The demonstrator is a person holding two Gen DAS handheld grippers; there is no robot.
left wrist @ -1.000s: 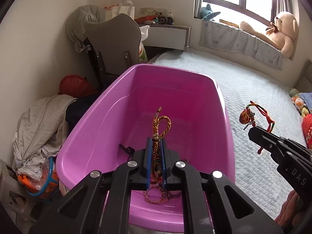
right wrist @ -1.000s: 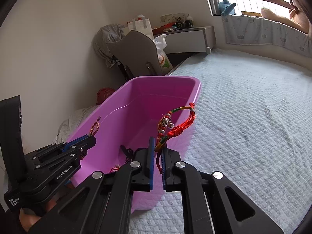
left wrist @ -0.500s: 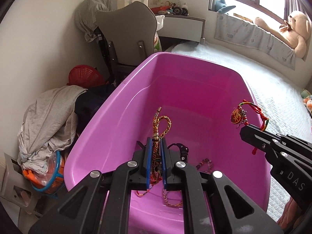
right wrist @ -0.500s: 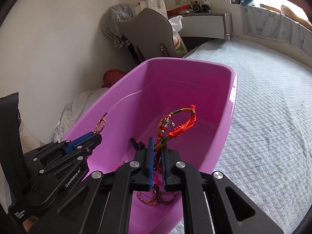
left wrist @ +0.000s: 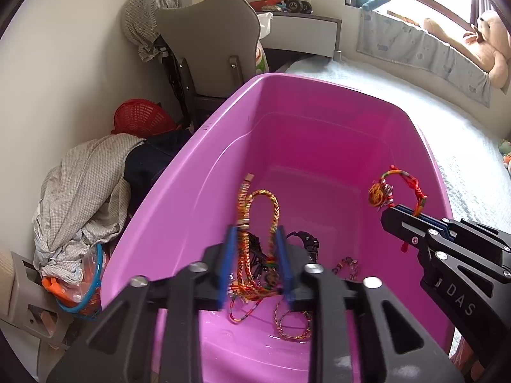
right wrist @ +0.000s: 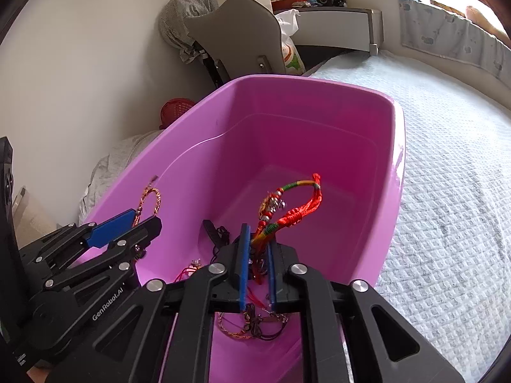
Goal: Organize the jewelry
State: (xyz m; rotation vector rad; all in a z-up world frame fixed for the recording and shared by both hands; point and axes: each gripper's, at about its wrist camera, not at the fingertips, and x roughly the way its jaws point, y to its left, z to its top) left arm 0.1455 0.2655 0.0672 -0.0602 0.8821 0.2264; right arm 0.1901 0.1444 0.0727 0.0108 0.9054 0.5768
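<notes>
A pink plastic bin (left wrist: 223,121) (right wrist: 396,146) stands on the bed with several bracelets and a black watch (left wrist: 306,241) on its floor. My left gripper (left wrist: 255,236) (right wrist: 140,223) is over the bin's near left part, jaws opened apart, with an orange braided bracelet (left wrist: 255,210) (right wrist: 148,198) loose between them. My right gripper (right wrist: 257,233) (left wrist: 402,214) is over the bin's right side, jaws slightly parted, with a red and multicolour cord bracelet (right wrist: 293,207) (left wrist: 396,188) still standing between them.
A grey chair (left wrist: 207,41) stands behind the bin. Clothes (left wrist: 83,191) and a red basket (left wrist: 140,121) lie on the left by the wall. The quilted bed (right wrist: 447,191) spreads to the right. A teddy bear (left wrist: 488,41) sits on the window sill.
Both grippers moved further over the bin. The left jaws opened wide and let the orange bracelet go. The right jaws parted a little around the red bracelet.
</notes>
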